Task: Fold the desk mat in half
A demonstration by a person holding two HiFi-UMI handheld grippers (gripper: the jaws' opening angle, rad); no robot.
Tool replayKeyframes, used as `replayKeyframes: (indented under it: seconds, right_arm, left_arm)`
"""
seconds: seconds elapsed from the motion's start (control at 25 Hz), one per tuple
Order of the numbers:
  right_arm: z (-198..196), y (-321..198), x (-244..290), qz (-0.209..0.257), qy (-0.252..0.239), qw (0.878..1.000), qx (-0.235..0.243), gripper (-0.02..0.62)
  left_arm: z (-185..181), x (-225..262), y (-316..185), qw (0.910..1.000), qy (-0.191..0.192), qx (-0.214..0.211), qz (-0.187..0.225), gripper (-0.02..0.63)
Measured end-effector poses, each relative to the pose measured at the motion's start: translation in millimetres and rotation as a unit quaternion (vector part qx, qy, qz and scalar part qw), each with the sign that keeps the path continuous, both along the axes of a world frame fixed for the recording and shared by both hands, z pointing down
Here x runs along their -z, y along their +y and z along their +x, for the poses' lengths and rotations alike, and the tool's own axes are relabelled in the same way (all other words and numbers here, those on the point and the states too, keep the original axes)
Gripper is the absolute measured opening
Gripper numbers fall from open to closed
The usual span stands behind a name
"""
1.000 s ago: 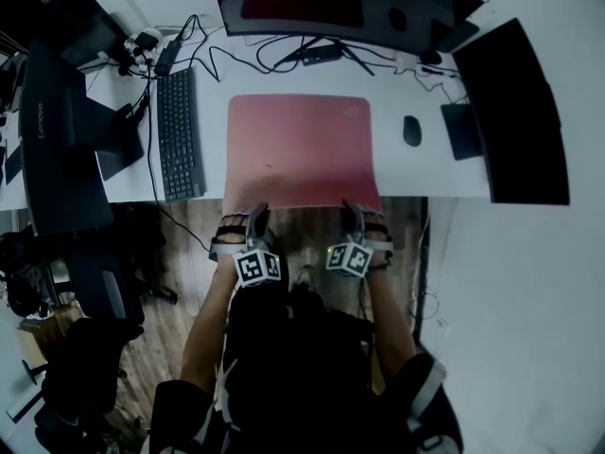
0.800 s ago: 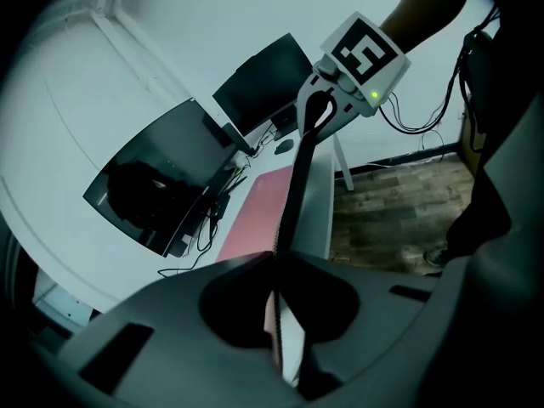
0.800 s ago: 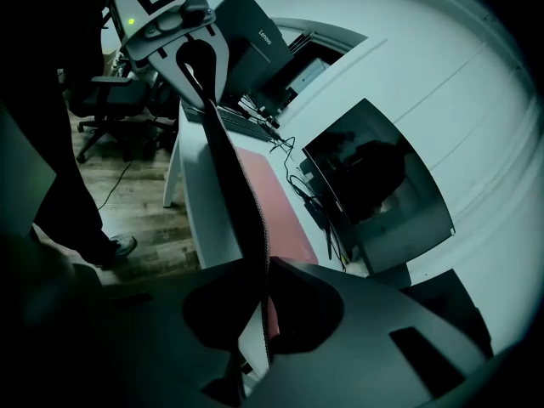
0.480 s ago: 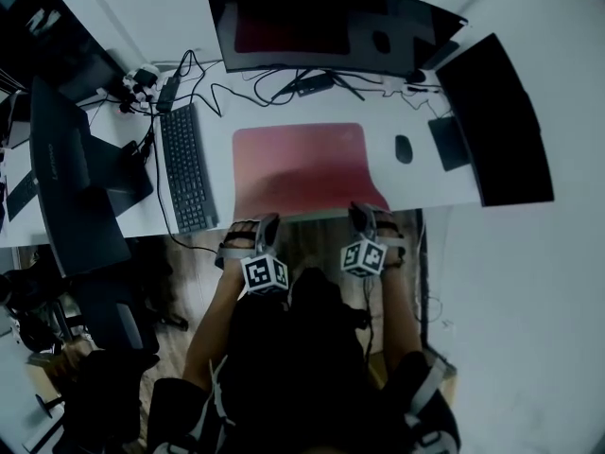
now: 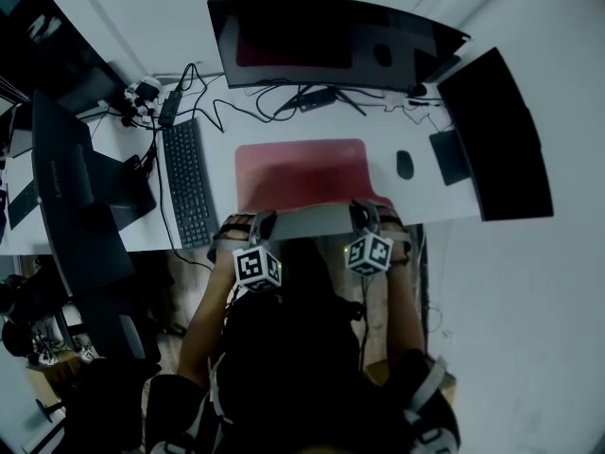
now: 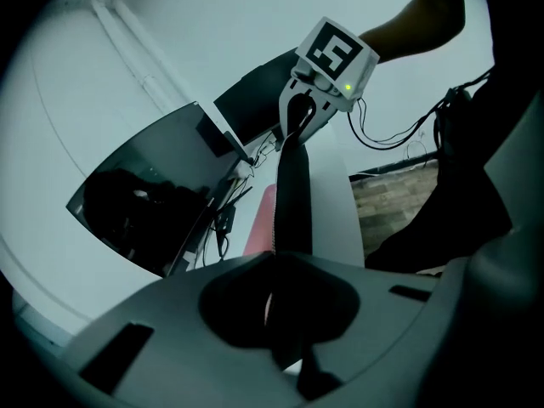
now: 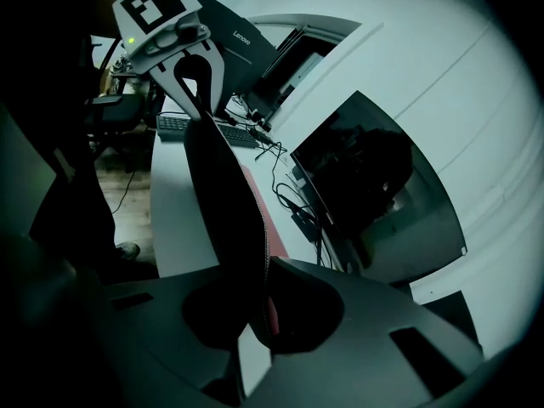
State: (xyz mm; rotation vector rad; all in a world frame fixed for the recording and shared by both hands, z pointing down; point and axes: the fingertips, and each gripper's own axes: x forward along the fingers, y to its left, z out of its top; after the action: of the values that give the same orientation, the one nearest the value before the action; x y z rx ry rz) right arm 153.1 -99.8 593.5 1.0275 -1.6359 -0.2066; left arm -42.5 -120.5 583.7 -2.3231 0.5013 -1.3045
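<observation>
Pinching the mat by its near corners, your left claw and right claw hold that edge raised, stretched between them

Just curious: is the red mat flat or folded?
Partly folded: left gripper and right gripper hold the mat up by its near edge, underside showing.

You hold two grippers: the left gripper and the right gripper. One desk carries one desk mat, one keyboard and one mouse. You face three monitors: a curved monitor, a right-side monitor and a Lenovo monitor.
</observation>
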Motion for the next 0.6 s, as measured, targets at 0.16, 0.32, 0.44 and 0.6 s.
replayKeyframes:
  seconds: [0.16, 0.32, 0.44, 0.6]
  right_arm:
    - [2.4, -21.1, 2.7, -0.022, -0.014, 1.0, 0.012, 0.023]
    - [4.7, -51.1, 3.9, -0.038, -0.02, 0.999, 0.029, 0.023]
    - [8.7, -77.0, 2.0, -0.045, -0.027, 0.998, 0.038, 0.023]
    - [13.6, -112.8, 1.1, -0.048, -0.028, 0.997, 0.05, 0.023]
  left_arm:
    - [0.3, -1.3, -23.6, 0.9988, 0.004, -0.005, -0.048, 0.02]
    - [3.5, 1.3, -52.8, 0.9968, -0.001, -0.002, -0.08, 0.02]
    - [6.6, 1.2, -79.7, 0.9962, -0.004, 0.003, -0.087, 0.02]
    - [11.8, 2.7, -113.9, 0.9965, -0.01, 0.012, -0.083, 0.02]
